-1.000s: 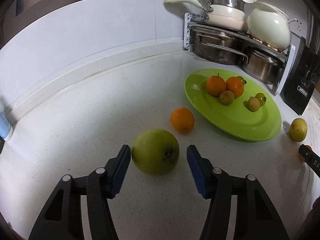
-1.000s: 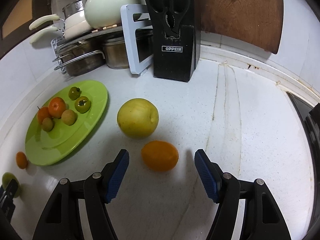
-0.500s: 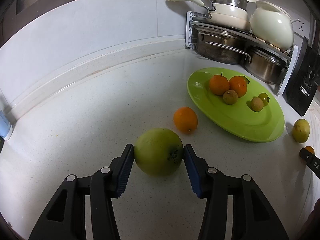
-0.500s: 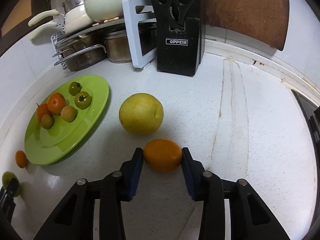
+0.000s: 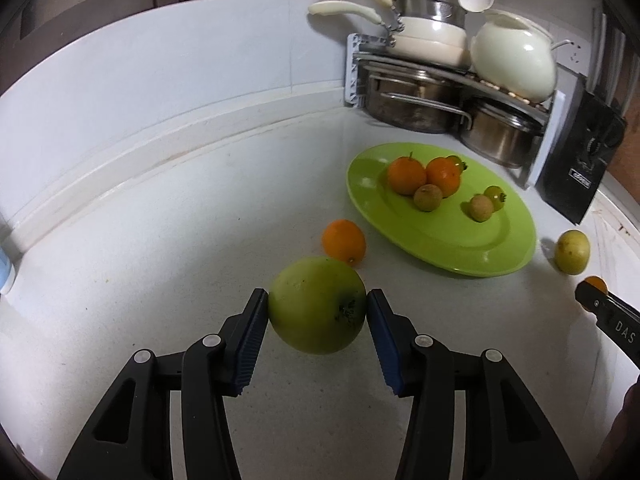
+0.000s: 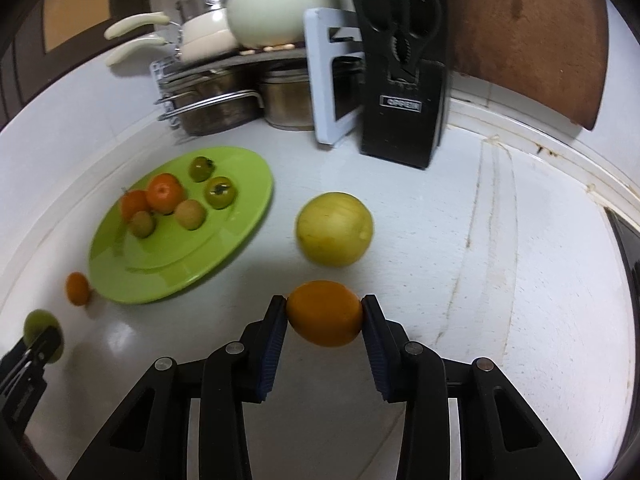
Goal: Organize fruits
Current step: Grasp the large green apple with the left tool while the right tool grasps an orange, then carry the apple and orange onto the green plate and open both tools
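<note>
My left gripper (image 5: 317, 306) is shut on a large green apple (image 5: 316, 304) and holds it just above the white counter. My right gripper (image 6: 325, 312) is shut on an orange (image 6: 325, 313), lifted a little off the counter. A green plate (image 5: 460, 240) holds two oranges and several small fruits; it also shows in the right wrist view (image 6: 160, 264). A loose orange (image 5: 344, 241) lies left of the plate. A yellow pear-like fruit (image 6: 334, 229) lies just beyond my right gripper, right of the plate.
A rack with steel pots (image 5: 420, 100) and cream cookware (image 5: 512, 56) stands in the corner behind the plate. A black knife block (image 6: 404, 80) stands next to it. A brown board (image 6: 520, 32) leans on the wall. White backsplash rims the counter.
Both grippers closed on their fruits: the left on the green apple, the right on the orange. Both fruits now sit slightly raised, and the views have shifted toward the plate.
</note>
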A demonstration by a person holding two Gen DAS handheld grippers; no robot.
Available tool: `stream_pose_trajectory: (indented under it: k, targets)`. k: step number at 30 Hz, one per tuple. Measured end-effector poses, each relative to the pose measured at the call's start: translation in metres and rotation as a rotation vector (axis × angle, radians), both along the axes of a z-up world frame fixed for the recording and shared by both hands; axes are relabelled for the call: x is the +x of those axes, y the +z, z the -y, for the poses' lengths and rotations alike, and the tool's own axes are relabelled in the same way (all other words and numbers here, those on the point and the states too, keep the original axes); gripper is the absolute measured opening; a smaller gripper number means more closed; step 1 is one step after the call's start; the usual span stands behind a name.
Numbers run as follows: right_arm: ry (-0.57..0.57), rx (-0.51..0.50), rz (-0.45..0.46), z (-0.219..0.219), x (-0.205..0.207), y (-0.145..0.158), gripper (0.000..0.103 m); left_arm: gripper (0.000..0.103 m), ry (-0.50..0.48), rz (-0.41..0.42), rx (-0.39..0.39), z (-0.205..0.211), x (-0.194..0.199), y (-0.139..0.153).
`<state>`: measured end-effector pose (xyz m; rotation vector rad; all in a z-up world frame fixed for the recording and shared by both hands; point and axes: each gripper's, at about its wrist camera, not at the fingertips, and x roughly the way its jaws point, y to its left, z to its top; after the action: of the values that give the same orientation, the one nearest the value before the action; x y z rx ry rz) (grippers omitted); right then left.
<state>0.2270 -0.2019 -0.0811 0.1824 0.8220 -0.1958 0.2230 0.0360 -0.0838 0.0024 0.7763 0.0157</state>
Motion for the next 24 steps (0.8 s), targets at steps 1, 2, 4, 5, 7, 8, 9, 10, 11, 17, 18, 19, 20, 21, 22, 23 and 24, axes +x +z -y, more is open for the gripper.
stream_pose_trajectory:
  k: [1,2,4,5,7,8,9,10,11,17,18,19,20,21,22,23,24]
  targets:
    - [0.01,0.001,0.004,-0.001,-0.001,0.002,0.039,0.05,-0.006,0.003,0.002,0.0,-0.002,0.002]
    - [0.023,0.0,0.01,-0.003,-0.003,0.005,0.039,0.05,-0.015,0.008,0.004,0.001,-0.004,0.005]
    - [0.043,-0.003,0.023,-0.005,-0.007,0.01,0.039,0.05,-0.03,0.018,0.007,0.002,-0.008,0.009]
    - [0.049,-0.004,0.029,-0.006,-0.009,0.012,0.039,0.05,-0.036,0.023,0.011,0.003,-0.011,0.011]
    - [0.062,-0.004,0.038,-0.007,-0.012,0.016,0.039,0.05,-0.051,0.029,0.007,0.003,-0.014,0.015]
    - [0.069,-0.004,0.046,-0.008,-0.014,0.02,0.039,0.05,-0.058,0.033,0.009,0.004,-0.016,0.018]
    - [0.073,-0.006,0.051,-0.009,-0.016,0.022,0.039,0.05,-0.066,0.038,0.011,0.005,-0.018,0.02]
    - [0.077,-0.009,0.058,-0.01,-0.018,0.025,0.039,0.05,-0.071,0.042,0.013,0.005,-0.02,0.022]
    - [0.085,-0.006,0.068,-0.011,-0.02,0.029,0.039,0.05,-0.078,0.05,0.014,0.005,-0.023,0.025]
    - [0.127,0.0,0.102,-0.016,-0.03,0.045,0.039,0.05,-0.116,0.09,0.013,0.009,-0.036,0.041]
    - [0.132,0.0,0.108,-0.016,-0.031,0.047,0.039,0.05,-0.121,0.093,0.011,0.009,-0.038,0.043]
    - [0.138,0.001,0.116,-0.016,-0.032,0.05,0.039,0.05,-0.128,0.095,0.011,0.01,-0.04,0.046]
    - [0.143,0.002,0.122,-0.017,-0.034,0.053,0.039,0.05,-0.137,0.097,0.008,0.011,-0.042,0.048]
    - [0.148,0.003,0.126,-0.017,-0.035,0.055,0.039,0.05,-0.145,0.099,0.004,0.012,-0.043,0.049]
    - [0.153,0.005,0.132,-0.017,-0.036,0.058,0.039,0.05,-0.157,0.098,-0.005,0.013,-0.044,0.051]
    - [0.162,0.009,0.138,-0.017,-0.036,0.06,0.039,0.05,-0.167,0.097,-0.014,0.015,-0.045,0.053]
    - [0.169,0.01,0.141,-0.018,-0.037,0.062,0.039,0.05,-0.175,0.095,-0.022,0.016,-0.045,0.055]
